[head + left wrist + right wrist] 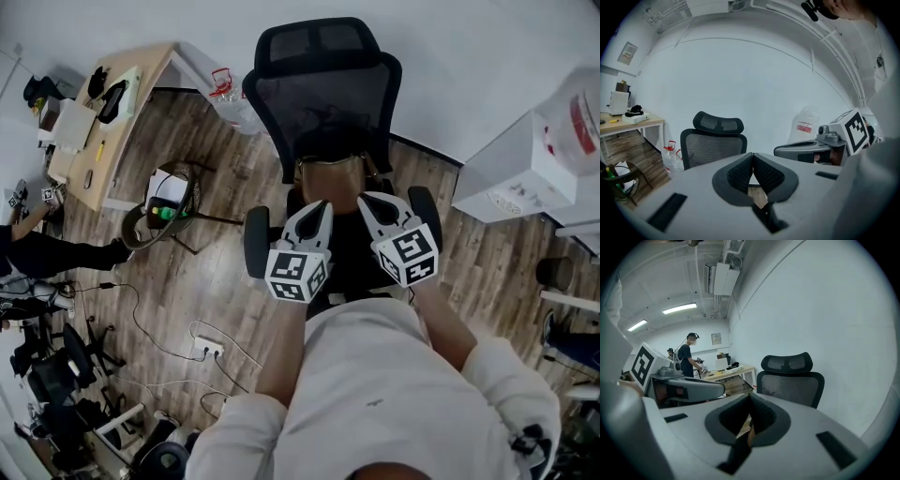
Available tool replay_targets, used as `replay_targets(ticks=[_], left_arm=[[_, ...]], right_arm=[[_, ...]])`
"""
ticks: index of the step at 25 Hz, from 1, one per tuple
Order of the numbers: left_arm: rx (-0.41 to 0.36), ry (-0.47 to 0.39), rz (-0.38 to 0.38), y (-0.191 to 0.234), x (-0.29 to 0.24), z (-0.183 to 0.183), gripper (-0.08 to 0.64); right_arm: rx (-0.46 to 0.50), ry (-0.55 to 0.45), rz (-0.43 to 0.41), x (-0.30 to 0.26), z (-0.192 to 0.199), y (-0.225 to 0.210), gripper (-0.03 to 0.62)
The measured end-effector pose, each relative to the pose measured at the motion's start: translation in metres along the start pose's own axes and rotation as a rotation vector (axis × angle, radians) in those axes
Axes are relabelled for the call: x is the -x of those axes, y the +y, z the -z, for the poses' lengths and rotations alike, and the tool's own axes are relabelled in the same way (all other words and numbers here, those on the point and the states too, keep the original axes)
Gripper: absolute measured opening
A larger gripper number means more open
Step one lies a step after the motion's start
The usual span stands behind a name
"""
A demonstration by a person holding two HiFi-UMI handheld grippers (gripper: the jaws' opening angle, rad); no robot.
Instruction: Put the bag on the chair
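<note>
Though the bag point(330, 174) sits on the chair point(319, 103) seat against its backrest, the left gripper point(321, 210) and right gripper point(367, 201), jaws pressed together near the seat's front, might snag and topple it if pulled back carelessly.

A brown bag point(330, 174) is being carried upright on the seat of a black office chair point(323, 89). It is being supported at the rear of the seat, where it is being backed by the lower part of the mesh backrest. Its top edge is being shown as a lighter rim, and a darker part above it cannot be made out. The chair is being kept upright on the wooden floor point(206, 281), with its headrest raised above the backrest and an armrest being held out at each side of the seat.
</note>
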State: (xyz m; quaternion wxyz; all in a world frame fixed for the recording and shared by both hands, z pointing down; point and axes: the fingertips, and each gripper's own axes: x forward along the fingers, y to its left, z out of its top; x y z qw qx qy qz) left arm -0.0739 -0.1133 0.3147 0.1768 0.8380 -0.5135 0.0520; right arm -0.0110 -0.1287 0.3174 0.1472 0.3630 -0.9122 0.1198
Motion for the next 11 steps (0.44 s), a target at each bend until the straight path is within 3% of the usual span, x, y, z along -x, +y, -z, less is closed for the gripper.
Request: replay_targets(ticks=[11], left_arm=[[0.001,0.004,0.004,-0.0026,-0.0003,0.0028,0.006]], right_arm=[[0.019,0.004,0.001,0.0026,0.0018,0.0014,0.004]])
